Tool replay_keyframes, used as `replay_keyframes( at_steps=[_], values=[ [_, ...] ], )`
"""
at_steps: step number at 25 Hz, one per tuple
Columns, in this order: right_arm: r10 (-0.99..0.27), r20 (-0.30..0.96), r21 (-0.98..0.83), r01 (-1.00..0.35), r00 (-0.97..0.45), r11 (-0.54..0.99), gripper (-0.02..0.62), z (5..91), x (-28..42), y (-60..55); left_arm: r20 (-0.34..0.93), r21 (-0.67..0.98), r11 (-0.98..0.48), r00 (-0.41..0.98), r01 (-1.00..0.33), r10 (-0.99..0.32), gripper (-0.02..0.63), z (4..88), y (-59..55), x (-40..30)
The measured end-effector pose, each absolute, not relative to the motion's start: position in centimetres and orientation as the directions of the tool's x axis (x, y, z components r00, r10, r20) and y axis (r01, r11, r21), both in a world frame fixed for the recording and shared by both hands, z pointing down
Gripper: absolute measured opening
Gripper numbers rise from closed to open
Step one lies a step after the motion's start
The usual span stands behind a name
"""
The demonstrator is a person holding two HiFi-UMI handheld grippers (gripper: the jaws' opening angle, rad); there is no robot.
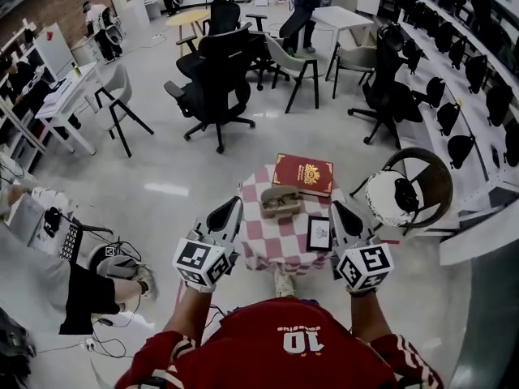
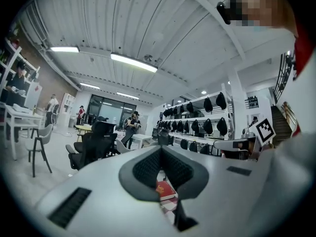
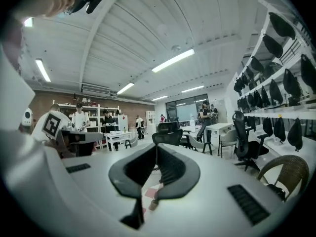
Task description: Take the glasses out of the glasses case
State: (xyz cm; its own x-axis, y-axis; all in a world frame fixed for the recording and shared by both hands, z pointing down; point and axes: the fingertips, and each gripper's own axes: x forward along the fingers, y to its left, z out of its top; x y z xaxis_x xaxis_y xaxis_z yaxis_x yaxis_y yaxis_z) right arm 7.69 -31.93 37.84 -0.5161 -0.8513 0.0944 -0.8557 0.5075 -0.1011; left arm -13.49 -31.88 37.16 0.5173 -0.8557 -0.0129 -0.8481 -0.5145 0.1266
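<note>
A tan glasses case (image 1: 281, 201) lies shut in the middle of a small table with a red-and-white checked cloth (image 1: 280, 241). No glasses show. My left gripper (image 1: 229, 210) hovers over the table's left edge, left of the case and apart from it. My right gripper (image 1: 340, 214) hovers over the right edge. In the left gripper view the left gripper (image 2: 161, 152) has its jaws together with nothing between them. In the right gripper view the right gripper (image 3: 157, 150) is likewise shut and empty.
A red book (image 1: 303, 173) lies at the table's far side and a small black-framed picture (image 1: 319, 233) at its near right. A wicker chair (image 1: 409, 189) stands right of the table, black office chairs (image 1: 215, 75) farther back. A person sits on the floor (image 1: 97, 286) at left.
</note>
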Motion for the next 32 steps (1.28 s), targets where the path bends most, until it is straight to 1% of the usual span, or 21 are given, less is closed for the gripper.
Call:
replay_keyframes(
  at_steps=[6,9,13,24,32],
  values=[
    [-0.818,0.106,-0.067,-0.825,-0.565,0.562,0.021,38.4,6.4,-32.4,-0.028,0.125,-0.527,0.528,-0.841,-0.849,0.008,37.2,-32.4,-13.2],
    [-0.793,0.132,-0.061,-0.804,-0.594,0.592,0.078,39.2,5.9,-32.4,-0.026,0.125,-0.527,0.528,-0.841,-0.849,0.008,37.5,-32.4,-13.1],
    [-0.765,0.161,-0.049,-0.779,-0.624,0.625,0.081,41.0,5.4,-32.7,-0.027,0.118,-0.527,0.528,-0.841,-0.849,0.008,37.7,-32.1,-13.0],
    [-0.644,0.383,-0.001,-0.698,-0.662,0.716,0.081,51.1,4.2,-35.8,0.022,0.133,-0.509,0.516,-0.850,-0.856,0.008,40.2,-33.2,-12.5],
    [-0.548,0.474,0.014,-0.617,-0.689,0.787,0.081,56.2,2.7,-40.3,0.059,0.137,-0.457,0.468,-0.879,-0.882,0.008,41.0,-35.9,-12.3]
  ],
)
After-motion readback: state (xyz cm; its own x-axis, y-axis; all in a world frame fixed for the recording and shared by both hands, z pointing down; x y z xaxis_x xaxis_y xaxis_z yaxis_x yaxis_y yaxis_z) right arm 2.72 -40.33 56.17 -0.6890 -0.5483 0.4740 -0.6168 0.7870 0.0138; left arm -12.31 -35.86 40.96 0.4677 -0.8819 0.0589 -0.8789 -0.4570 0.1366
